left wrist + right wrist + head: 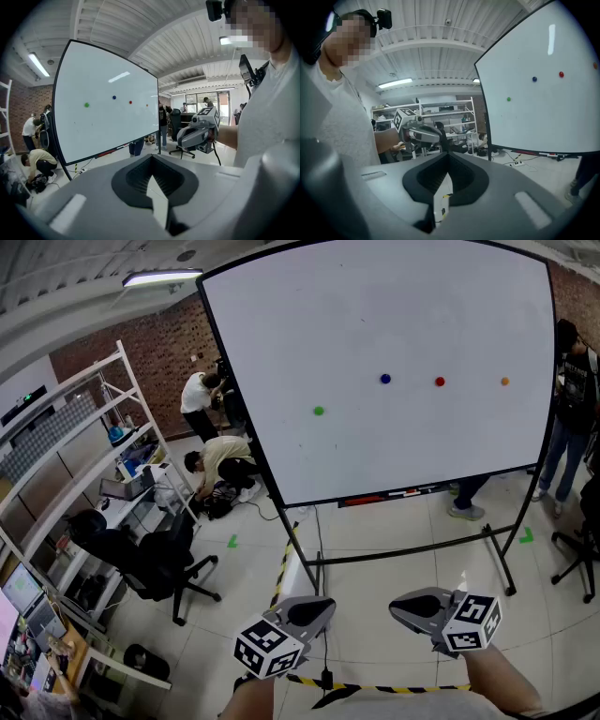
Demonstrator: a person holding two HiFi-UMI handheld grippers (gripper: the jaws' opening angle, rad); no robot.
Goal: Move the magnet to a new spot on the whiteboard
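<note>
1. Fingers (93, 197) of the left gripper (322, 606) are pressed together with nothing between them; the right gripper (401, 606) is likewise closed and empty.
2. Well ahead of both fingertips stands the whiteboard (394, 306), untouched.
3. On it, far beyond the fingers, sit the green magnet (319, 411) toward the left gripper's side, then the blue magnet (385, 379), red magnet (440, 382) and orange magnet (504, 382).

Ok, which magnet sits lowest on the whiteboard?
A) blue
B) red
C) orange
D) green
D: the green magnet sits lower on the whiteboard than the blue magnet, red magnet and orange magnet, which form a near-level row to its right.
</note>
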